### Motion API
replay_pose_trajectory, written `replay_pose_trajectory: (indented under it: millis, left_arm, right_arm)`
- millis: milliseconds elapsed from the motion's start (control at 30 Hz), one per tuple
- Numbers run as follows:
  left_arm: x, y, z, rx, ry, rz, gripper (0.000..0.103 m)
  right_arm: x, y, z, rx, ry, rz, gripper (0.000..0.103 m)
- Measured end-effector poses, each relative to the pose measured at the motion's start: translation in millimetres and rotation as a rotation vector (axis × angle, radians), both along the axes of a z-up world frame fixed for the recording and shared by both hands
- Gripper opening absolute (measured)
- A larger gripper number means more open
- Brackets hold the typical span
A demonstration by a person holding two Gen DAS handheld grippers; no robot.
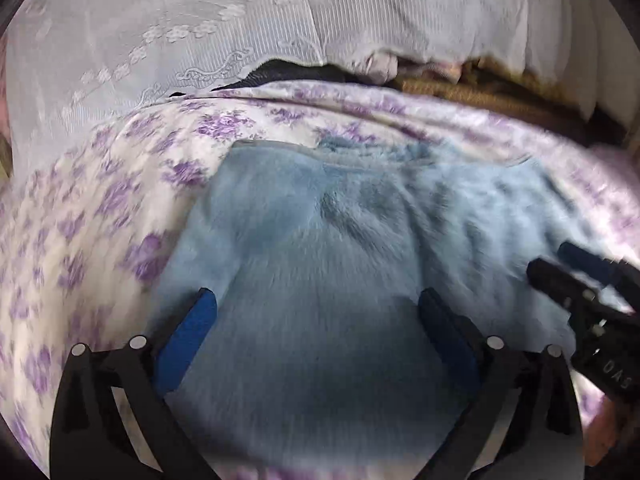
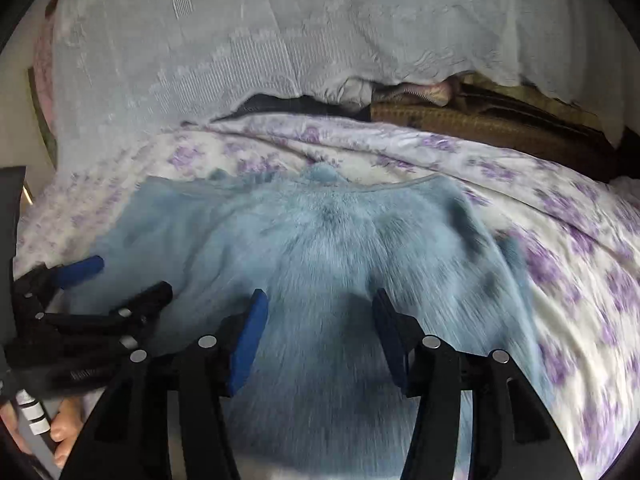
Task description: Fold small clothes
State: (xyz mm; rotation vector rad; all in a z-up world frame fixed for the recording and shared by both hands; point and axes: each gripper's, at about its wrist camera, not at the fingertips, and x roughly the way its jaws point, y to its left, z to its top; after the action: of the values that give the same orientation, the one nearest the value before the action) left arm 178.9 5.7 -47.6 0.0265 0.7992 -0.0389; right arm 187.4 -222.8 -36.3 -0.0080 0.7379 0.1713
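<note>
Lace cloth (image 2: 280, 40) hides most of the stacked items behind.

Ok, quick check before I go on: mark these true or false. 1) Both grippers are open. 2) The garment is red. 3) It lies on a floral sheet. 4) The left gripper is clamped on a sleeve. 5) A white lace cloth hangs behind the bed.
1) True: the left gripper and right gripper both have their jaws spread, with fur showing between them.
2) False: the fluffy garment is light blue.
3) True: it lies on a white sheet with purple flowers.
4) False: the left gripper is open and grips nothing.
5) True: a white lace cloth hangs behind.
</note>
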Motion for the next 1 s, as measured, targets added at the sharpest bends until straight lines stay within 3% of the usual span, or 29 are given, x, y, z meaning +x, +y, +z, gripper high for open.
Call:
replay_pose_trajectory:
  millis: [67, 200, 267, 400, 533, 633, 700, 733, 800, 900, 1000]
  left_arm:
    - [-21.6, 3.9, 5.1, -0.008, 0.000, 0.003, 0.098]
    - [-26.5, 2.5, -23.0, 0.082, 0.093, -0.004, 0.099]
    - [-30.6, -3.3, -15.4, 0.118, 0.063, 0.008, 0.099]
    - [-34.1, -4.5, 18.9, 0.084, -0.024, -0.010, 0.099]
    - [8.5, 0.2, 33.4, 0.060, -0.015, 0.071, 0.099]
    - [43.3, 13.9, 12.5, 0.003, 0.048, 0.110, 0.099]
    - [60.0, 25.0, -21.1, -0.008, 0.106, 0.131, 0.099]
    - [60.6, 29.2, -27.6, -0.041, 0.092, 0.120, 0.099]
    - [59.8, 29.6, -19.6, -0.039, 0.088, 0.120, 0.099]
    - [46.6, 29.5, -11.6, -0.023, 0.044, 0.132, 0.099]
    - [20.1, 29.2, 11.7, -0.088, -0.033, 0.091, 0.098]
  right_arm:
    - [-22.9, -4.4, 1.7, -0.019, -0.015, -0.007, 0.056]
    - [-42.4, -17.8, -28.1, -0.018, 0.088, 0.007, 0.058]
    - [-39.5, -20.5, -22.6, 0.005, 0.095, 0.002, 0.056]
    - [-41.3, -24.8, 9.6, 0.040, 0.007, -0.024, 0.056]
    - [-6.8, -35.6, 33.9, 0.102, -0.019, -0.106, 0.057]
    - [31.5, -49.1, 17.5, 0.196, 0.047, -0.154, 0.058]
    - [49.4, -56.1, -18.3, 0.206, 0.100, -0.183, 0.059]
    - [49.9, -55.0, -28.7, 0.189, 0.073, -0.160, 0.061]
    - [49.4, -50.4, -20.3, 0.158, 0.068, -0.146, 0.062]
    - [34.5, -55.9, -8.6, 0.179, 0.002, -0.158, 0.062]
    - [16.9, -66.7, 6.4, 0.213, -0.044, -0.199, 0.062]
